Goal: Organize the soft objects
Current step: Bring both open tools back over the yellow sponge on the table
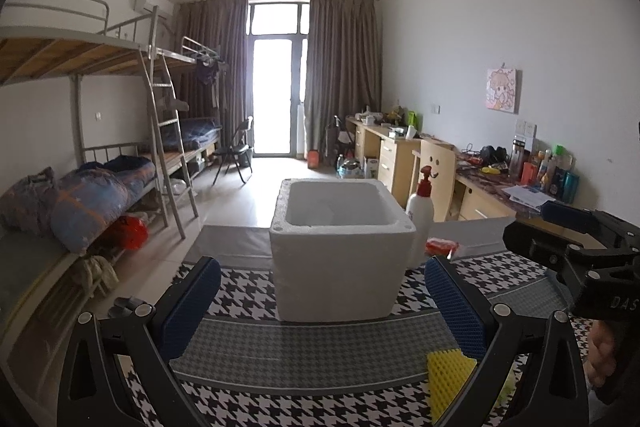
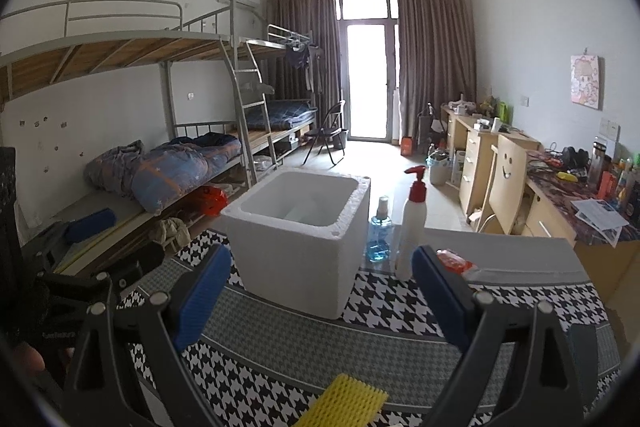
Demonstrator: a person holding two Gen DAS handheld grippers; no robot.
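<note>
nearest the lens: left gripper (image 1: pixel 322 301) spread wide, empty, level above the houndstooth cloth (image 1: pixel 312 351), facing the white foam box (image 1: pixel 340 251). right gripper (image 2: pixel 322 291) likewise wide apart, nothing between the blue pads (image 2: pixel 200 297), tilted slightly toward the box. yellow foam net (image 2: pixel 346 403) flat on the cloth, near edge, beneath the right gripper. white pump bottle (image 2: pixel 412 227) just right of the box.

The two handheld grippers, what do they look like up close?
Both match: the left gripper and right gripper each have black plastic triangular cut-out arms with silver screws, and jaws faced with blue ribbed rubber pads. In the left wrist view the right gripper's black body shows white lettering, "DAS". No cables are visible.
</note>
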